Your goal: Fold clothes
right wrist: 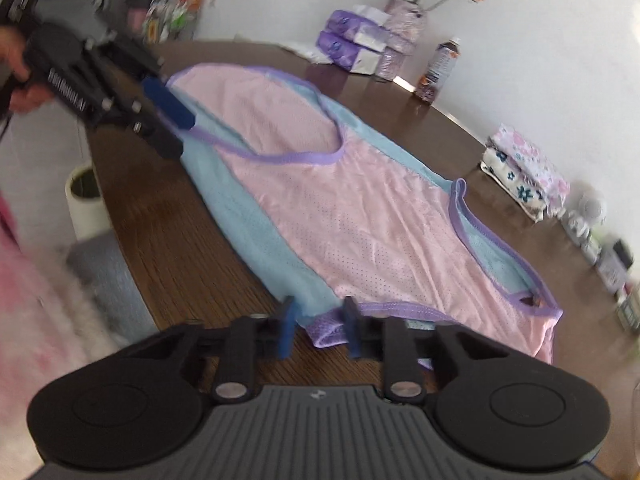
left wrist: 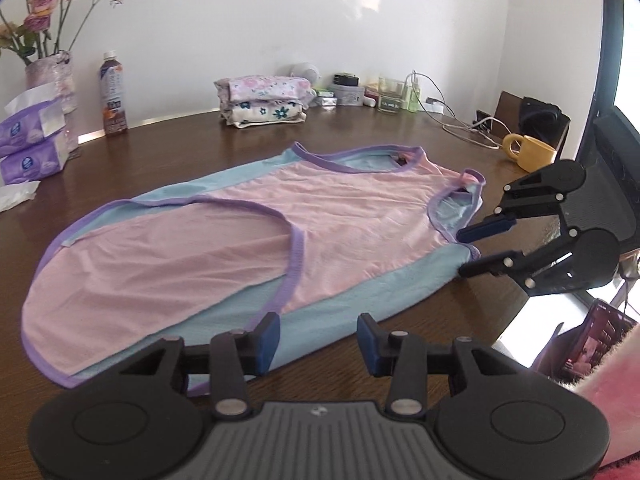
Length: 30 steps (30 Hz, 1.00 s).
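Reaching in from the near edge of the desk [left wrist: 168,128], we have a pink, blue and purple-trimmed sleeveless garment [left wrist: 280,220] spread flat across the middle of the wood, its long side running along that edge. We judge this to be the opening of the first fold: both tools are taking position on the near blue side panel, and no cloth is lifted yet. Our left gripper [left wrist: 318,338] sits at the hem end with its blue pads spread apart, the trimmed edge lying just below and between them, nothing pinched. Our right gripper [right wrist: 319,330] is at the armhole end, its pads also parted, with the purple-bound armhole trim [right wrist: 328,330] lying between them; the right wrist view is blurred, so we cannot tell whether a pad already touches the cloth. The next move, as we see it, calls for lowering both sets of pads onto the near edge, closing on trim and panel together, then carrying that long side up and over toward the far edge evenly, so the thin mesh does not drag or bunch. A stack of folded clothes [left wrist: 264,100] waits at the far edge, with a yellow mug [left wrist: 528,152] toward the right corner.
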Available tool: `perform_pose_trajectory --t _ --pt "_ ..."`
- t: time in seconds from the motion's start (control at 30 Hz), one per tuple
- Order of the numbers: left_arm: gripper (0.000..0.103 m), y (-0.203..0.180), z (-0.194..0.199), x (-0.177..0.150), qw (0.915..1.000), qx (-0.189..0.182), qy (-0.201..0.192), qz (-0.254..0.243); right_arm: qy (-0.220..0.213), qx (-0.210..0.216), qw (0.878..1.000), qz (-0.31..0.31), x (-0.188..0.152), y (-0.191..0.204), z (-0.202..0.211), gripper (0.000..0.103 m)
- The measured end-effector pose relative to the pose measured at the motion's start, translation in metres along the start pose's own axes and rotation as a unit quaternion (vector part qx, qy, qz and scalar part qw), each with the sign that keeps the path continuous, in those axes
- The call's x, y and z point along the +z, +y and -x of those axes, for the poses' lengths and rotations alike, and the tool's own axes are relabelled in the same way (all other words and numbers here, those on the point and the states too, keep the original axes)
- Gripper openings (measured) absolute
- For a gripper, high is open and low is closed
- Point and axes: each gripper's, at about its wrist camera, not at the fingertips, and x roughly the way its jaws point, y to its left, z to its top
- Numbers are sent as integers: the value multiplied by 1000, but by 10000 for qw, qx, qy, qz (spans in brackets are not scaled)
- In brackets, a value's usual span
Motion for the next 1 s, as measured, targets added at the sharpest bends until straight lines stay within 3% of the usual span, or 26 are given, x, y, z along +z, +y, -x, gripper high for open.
perform_pose_trajectory --t 0.13,0.3,0.47,0.53,0.6,0.67,0.7,0.73,0.77,0.93,0.97,1.0 --pt "41 -13 -8 5 9995 -206 38 -255 -4 53 10000 13 2 -4 0 6" --pt "41 -44 -29 18 9941 -322 19 -1032 -118 244 9962 -825 4 -29 0 6" --pt "39 -71 -56 25 9815 61 73 -1912 -262 371 9899 -1341 4 -46 5 6" --pt "14 -78 -65 26 9748 84 140 -2227 -312 377 9883 -1443 3 -49 7 6" --pt "4 -80 -71 29 9733 38 187 -2289 -354 362 9874 -1497 3 -48 8 6" --pt "2 -79 -72 31 9729 4 161 -2309 -387 328 9892 -1379 3 -42 8 14" --pt "2 -79 -72 32 9732 -16 159 -2296 -402 309 9903 -1292 2 -39 8 27" --pt "2 -77 -72 33 9741 -34 156 -2258 -417 290 9914 -1205 2 -35 8 47" --pt "2 -75 -72 35 9756 -45 165 -2190 -446 257 9930 -1065 2 -29 8 51" --pt "2 -65 -69 40 9810 -42 151 -1933 -357 -33 9990 -264 4 -8 -3 50" --pt "2 -64 -67 41 9817 -50 132 -1897 -324 -71 9993 -187 4 -7 -5 48" --pt "2 -63 -66 42 9824 -59 113 -1861 -289 -85 9994 -162 4 -8 -6 39"
